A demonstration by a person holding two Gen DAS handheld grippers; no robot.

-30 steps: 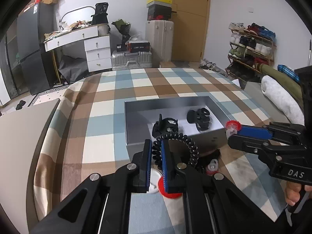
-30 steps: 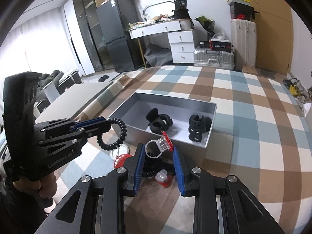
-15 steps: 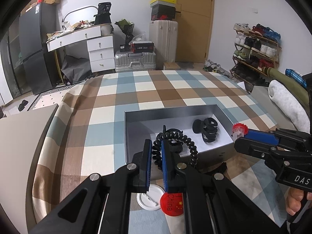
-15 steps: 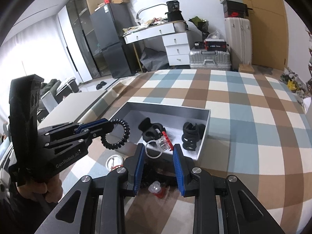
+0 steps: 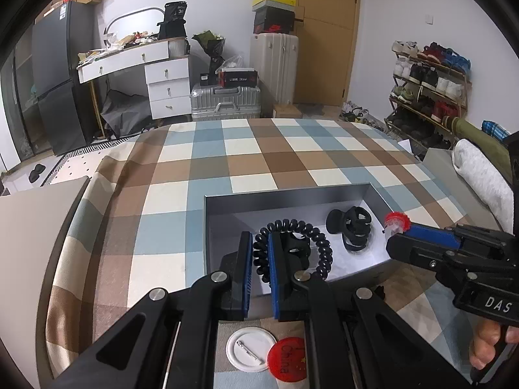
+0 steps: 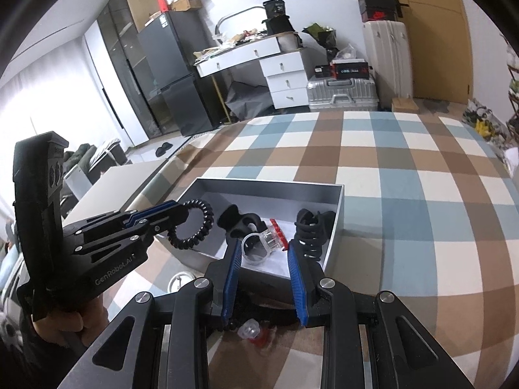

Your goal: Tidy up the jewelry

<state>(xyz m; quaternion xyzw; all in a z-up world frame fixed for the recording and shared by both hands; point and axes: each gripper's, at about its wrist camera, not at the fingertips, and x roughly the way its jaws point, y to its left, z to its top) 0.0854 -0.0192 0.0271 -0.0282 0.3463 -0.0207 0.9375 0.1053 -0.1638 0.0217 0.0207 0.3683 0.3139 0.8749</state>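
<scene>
1. Surface: a table covered in a checked cloth (image 5: 207, 175) carries a grey box (image 5: 285, 194), which lies towards the table's near edge.
2. Left gripper (image 5: 259, 253): jaws narrow, clamped on one side of a black coil hair tie (image 5: 319, 240). The tie hangs over the near left part of the box interior; the right wrist view shows it just above the box's left wall.
3. Right gripper (image 6: 264, 256): jaws at a moderate gap, pinching a clear ring with a red top (image 6: 262, 243). It hovers above the near edge of the box, over the white floor.
4. Box contents: two black claw clips (image 5: 352, 230) rest on the floor (one is partly hidden behind the left gripper).
5. Outstanding items: a white pin badge (image 5: 249, 348) and a red badge (image 5: 287, 358) lie on the cloth between the box and the near table edge; a small clear and red piece (image 6: 253, 332) lies there too.
6. Step in hand, by judgement: both held items are being carried in for deposit.
7. Next move, by judgement: lower each item close to the floor, clear of the clips, then open the jaws. The tie may cling to the pad, and the ring may roll.
</scene>
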